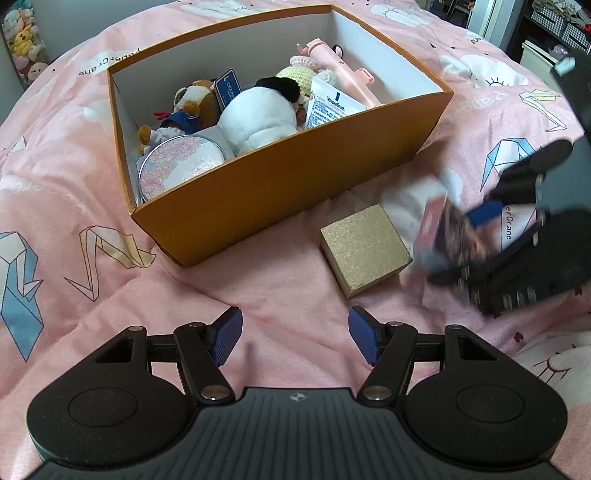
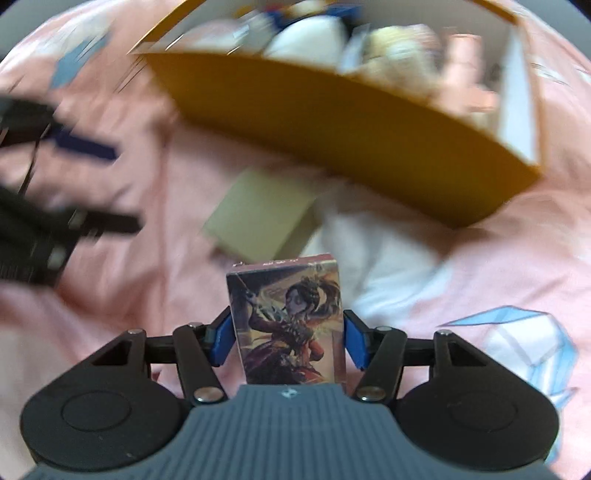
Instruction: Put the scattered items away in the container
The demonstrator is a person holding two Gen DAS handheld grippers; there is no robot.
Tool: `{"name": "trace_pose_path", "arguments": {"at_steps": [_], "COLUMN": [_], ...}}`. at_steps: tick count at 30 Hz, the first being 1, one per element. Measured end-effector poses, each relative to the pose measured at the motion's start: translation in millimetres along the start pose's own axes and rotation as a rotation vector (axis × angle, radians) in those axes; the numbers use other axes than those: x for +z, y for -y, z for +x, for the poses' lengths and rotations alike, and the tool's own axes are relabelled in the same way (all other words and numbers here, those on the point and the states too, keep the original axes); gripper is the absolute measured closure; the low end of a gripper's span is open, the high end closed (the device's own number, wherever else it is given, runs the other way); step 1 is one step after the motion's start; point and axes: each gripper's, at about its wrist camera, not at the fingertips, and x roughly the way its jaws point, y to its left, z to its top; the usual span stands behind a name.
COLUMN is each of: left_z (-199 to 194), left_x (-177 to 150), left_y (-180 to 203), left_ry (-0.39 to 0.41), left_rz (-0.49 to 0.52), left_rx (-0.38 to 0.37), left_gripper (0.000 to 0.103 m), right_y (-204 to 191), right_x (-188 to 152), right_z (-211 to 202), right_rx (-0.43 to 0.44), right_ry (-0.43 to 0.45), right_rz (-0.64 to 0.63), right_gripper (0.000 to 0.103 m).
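An open orange box [image 1: 295, 177] sits on the pink bedspread, filled with plush toys, a round tin, a pink tube and a Vaseline packet. A small gold box [image 1: 364, 249] lies on the bed just in front of its right corner. My left gripper [image 1: 295, 334] is open and empty, low over the bedspread before the orange box. My right gripper [image 2: 288, 338] is shut on a small illustrated card box [image 2: 290, 325]; it appears blurred at the right in the left wrist view [image 1: 454, 236]. The orange box [image 2: 351, 125] and the gold box [image 2: 258, 218] lie ahead of it.
The pink bedspread [image 1: 92, 192] with origami crane prints covers the whole area. A white patch of the bedding [image 2: 388, 266] lies beside the gold box. Stuffed toys [image 1: 24, 40] stand at the far left, shelves [image 1: 554, 22] at the far right.
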Motion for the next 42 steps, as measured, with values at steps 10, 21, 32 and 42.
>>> {"name": "trace_pose_path", "arguments": {"at_steps": [10,21,32,42], "left_z": [2.2,4.3,4.3,4.3], "left_x": [0.6,1.3,1.5,1.4], "left_y": [-1.6,-2.3,-3.7,-4.6], "left_ry": [-0.009,-0.02,-0.019,-0.021], "left_rz": [-0.008,-0.02,-0.027,-0.034], "left_rx": [-0.002,-0.009,-0.011,-0.014], "left_gripper": [0.028,0.028,0.028,0.028], "right_y": [48.8,40.1,37.1,15.4], "right_x": [10.6,-2.6,-10.0,-9.5], "right_z": [-3.5,10.9,-3.3,-7.5], "right_rx": [0.109,0.242,0.079,0.075], "right_ry": [0.109,0.102,0.132,0.162], "right_rz": [0.367,0.487,0.427,0.359], "right_gripper": [0.041,0.041,0.036,0.049]}}
